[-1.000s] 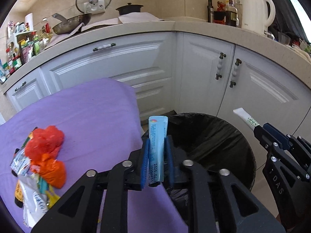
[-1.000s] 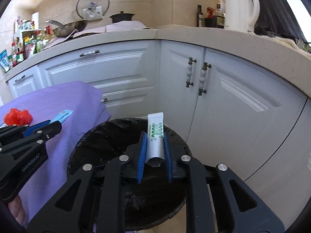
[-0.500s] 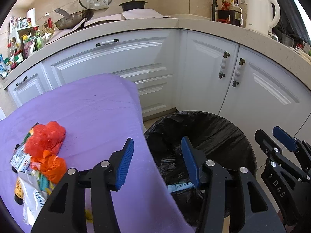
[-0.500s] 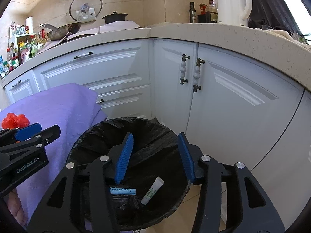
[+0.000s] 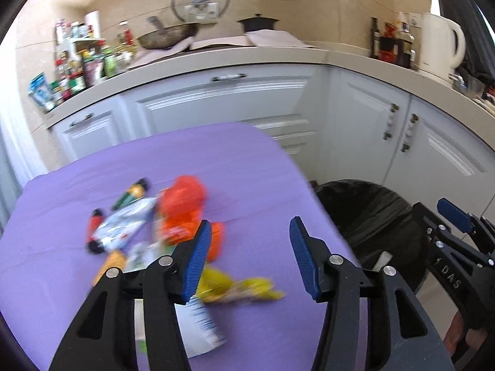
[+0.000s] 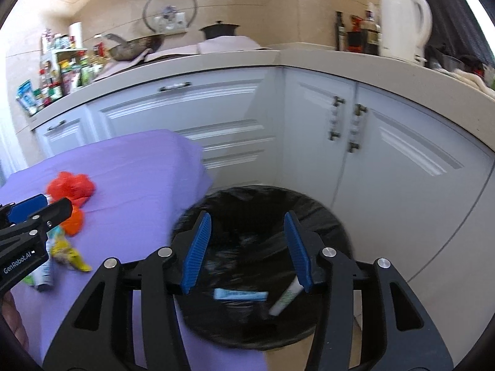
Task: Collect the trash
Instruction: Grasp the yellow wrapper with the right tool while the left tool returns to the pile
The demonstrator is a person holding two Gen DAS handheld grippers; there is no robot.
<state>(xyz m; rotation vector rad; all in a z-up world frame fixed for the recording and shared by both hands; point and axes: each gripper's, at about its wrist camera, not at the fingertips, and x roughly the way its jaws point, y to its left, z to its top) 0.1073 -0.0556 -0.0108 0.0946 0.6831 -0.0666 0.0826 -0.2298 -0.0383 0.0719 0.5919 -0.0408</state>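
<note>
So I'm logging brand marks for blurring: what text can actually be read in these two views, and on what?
"GenRobot.AI": on the side of the left gripper, seen from the right wrist.
"DAS": on the side of the right gripper, seen from the left wrist.
Print on the blue packet and white tube in the trash bin: too blurred to read.
Wrappers on the purple tablecloth: motion-blurred, unreadable.
Counter bottles: too small.

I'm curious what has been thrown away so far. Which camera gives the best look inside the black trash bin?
The right wrist view: it looks down into the trash bin, showing a blue tube and a white tube lying at the bottom. The left wrist view catches the bin only from the side, with its contents mostly hidden.
</note>
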